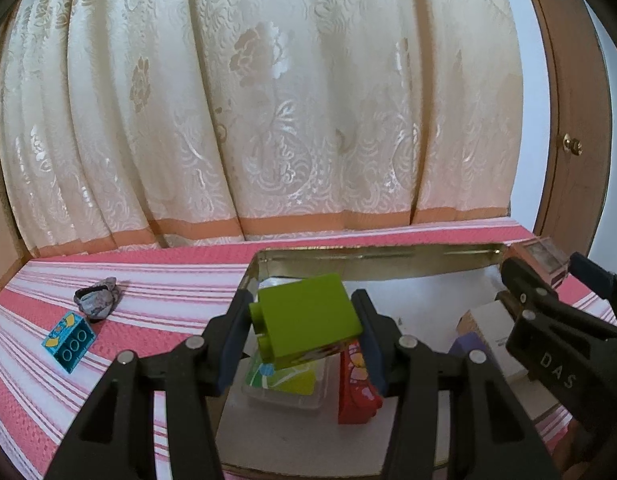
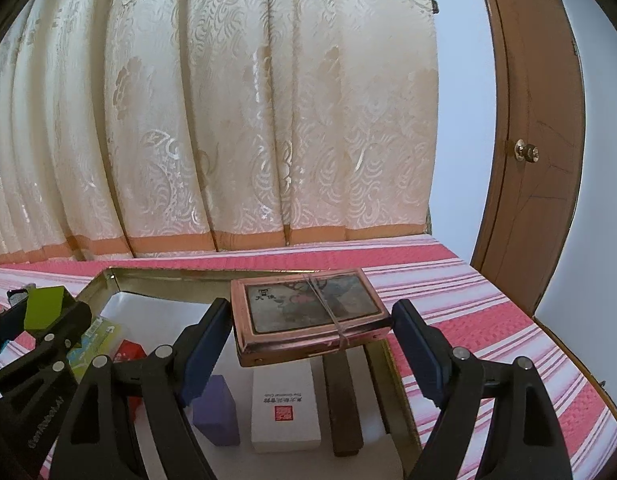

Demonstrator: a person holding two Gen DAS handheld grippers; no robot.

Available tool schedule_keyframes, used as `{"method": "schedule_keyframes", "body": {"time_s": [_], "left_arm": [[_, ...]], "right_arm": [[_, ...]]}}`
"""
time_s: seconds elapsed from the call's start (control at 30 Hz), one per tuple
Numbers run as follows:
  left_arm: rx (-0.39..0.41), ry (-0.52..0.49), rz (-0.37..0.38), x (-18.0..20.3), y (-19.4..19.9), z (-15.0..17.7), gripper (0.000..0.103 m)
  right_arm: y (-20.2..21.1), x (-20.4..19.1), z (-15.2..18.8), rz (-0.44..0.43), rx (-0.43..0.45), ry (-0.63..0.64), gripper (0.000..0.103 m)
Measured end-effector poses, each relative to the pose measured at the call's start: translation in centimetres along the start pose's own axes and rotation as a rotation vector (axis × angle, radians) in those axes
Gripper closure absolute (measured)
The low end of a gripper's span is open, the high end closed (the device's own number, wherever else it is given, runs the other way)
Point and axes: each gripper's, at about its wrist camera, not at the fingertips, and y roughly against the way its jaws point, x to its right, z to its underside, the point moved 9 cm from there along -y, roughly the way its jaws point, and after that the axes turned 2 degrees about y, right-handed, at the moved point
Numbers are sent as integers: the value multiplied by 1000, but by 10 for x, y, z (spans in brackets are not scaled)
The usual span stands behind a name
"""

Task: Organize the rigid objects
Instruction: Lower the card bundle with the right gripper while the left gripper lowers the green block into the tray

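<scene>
The green block (image 1: 306, 316) sits tilted between the left gripper (image 1: 304, 336) fingers, clamped, above the tray (image 1: 368, 258)'s left part, over a clear box (image 1: 284, 386); the right gripper (image 2: 312, 344) stands wide, the copper case (image 2: 308, 312) between its fingers, contact unclear; only the left view shows the teal brick (image 1: 70, 342) outside.

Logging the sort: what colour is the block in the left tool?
Lime green block, clearest in the left wrist view.
</scene>
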Motion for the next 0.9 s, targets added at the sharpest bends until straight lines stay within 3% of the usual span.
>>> {"method": "schedule_keyframes", "body": {"time_s": [0.53,0.9], "left_arm": [[-75,-8,-42,-5,-14,13,52],[-111,-12,-45,-5,-20,16,52]], "right_arm": [[-15,-16,14,-25,-100,33,19],[-14,-24,15,-49,-103,66,20]]}}
